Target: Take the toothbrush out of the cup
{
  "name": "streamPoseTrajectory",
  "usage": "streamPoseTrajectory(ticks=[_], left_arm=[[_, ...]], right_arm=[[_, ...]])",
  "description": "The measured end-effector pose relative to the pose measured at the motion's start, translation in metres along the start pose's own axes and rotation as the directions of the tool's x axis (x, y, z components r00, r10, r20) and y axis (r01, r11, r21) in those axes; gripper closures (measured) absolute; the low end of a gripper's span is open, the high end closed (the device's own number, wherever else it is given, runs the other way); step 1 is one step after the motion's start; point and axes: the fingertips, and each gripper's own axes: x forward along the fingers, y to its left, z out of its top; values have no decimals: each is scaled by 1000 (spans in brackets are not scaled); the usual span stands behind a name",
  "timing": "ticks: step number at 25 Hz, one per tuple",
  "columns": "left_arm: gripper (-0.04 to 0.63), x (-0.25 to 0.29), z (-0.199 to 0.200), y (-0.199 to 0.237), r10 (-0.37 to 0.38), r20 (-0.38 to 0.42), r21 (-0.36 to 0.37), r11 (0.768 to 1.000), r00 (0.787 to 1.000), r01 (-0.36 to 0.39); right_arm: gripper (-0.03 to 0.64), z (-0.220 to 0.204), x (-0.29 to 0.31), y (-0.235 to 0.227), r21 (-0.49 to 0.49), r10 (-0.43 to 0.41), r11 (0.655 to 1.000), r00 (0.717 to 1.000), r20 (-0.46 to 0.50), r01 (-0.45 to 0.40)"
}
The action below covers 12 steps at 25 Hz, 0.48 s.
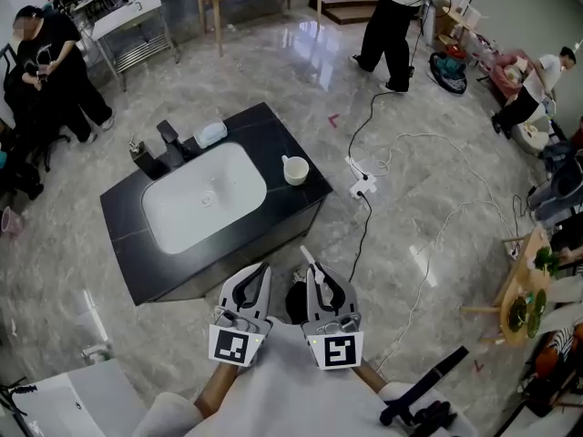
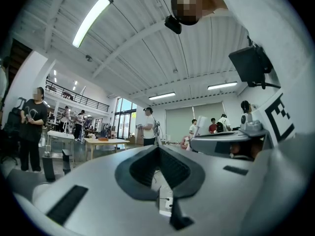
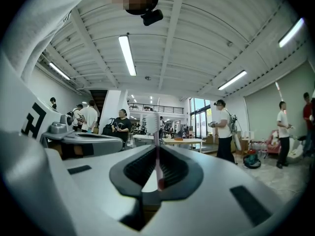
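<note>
A: Where is the toothbrush point(image 1: 306, 260)?

B: Out of the cup point(image 1: 294, 169). The right gripper point(image 1: 318, 279) has it. In the right gripper view the jaws are nearly closed on the thin handle, and the bristle head stands past the tips.

A: And the cup?

B: On the far right corner of the black counter point(image 1: 273, 126), beside the sink point(image 1: 205, 198). It is well apart from both grippers, which hang side by side close to the person's body.

A: The left gripper point(image 1: 260, 271)?

B: Its jaws are together, tips touching, with nothing between them.

A: What could go wrong from here?

B: I judge the grip to be the main risk. Only 1 short stretch of a slim, smooth handle sits between the pads, and the rest sticks out free. A jolt or quick swing could pivot the brush in the pads or slide it out. Below it is the floor, not the counter.

A: Anything else?

B: The 2 grippers are just beside each other. A careless turn could knock the left one against the bristle end and lever the brush loose. A cable point(image 1: 364, 235) also runs across the floor between the person and the counter, so a step that way could snag it.

A: Is the job done?

B: I'd say the removal is. The brush is not yet set down anywhere.
</note>
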Motion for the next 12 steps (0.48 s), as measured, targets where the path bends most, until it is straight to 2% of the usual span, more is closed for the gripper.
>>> streamPoseTrajectory(ticks=[12], left_arm=[[600,1,-1,1,2,10,11,1000,1000,-2]], right_arm=[[588,2,6,-2,-7,3,1000,1000,24,-3]])
